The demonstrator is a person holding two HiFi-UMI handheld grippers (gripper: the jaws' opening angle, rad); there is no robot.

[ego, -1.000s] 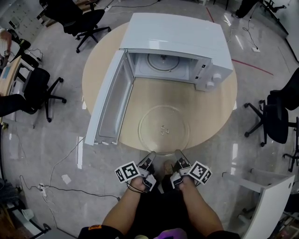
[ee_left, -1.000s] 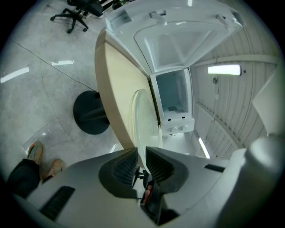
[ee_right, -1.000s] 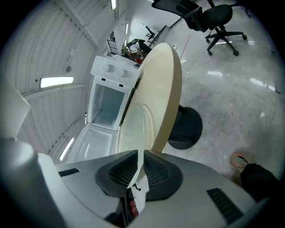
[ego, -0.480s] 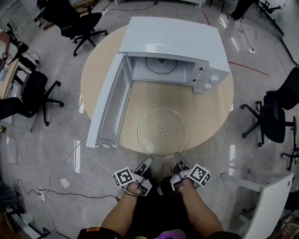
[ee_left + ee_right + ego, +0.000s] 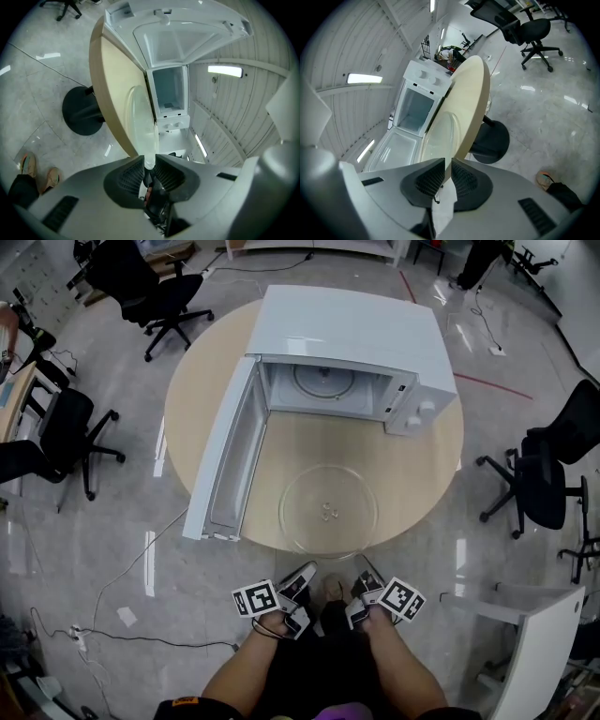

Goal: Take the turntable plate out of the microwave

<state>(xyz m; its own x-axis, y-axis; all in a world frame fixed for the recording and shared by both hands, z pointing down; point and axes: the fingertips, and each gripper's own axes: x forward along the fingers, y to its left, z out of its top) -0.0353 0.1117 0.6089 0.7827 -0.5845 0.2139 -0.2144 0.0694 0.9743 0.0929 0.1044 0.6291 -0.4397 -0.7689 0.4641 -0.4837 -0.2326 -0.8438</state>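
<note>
The glass turntable plate (image 5: pixel 328 507) is out of the microwave (image 5: pixel 352 334) and lies flat on the round counter (image 5: pixel 412 474), straight ahead of both tongs and between them and the oven. The left tongs (image 5: pixel 302 575) have just been opening: in the left gripper view their jaws stand apart, and the plate's near rim shows right at the gap between the tips without the pads pressing on it. The right tongs (image 5: pixel 364 583) sit just beside the left ones, a little back from the counter's edge. In the right gripper view their jaws leave only a slim slit and grip nothing, with the plate lying beyond the tips. Farther ahead, past the plate, the microwave's cavity (image 5: pixel 323 385) faces the tongs. Its door (image 5: pixel 228 451) is swung wide open, ahead and to the left of the left tongs.
</note>
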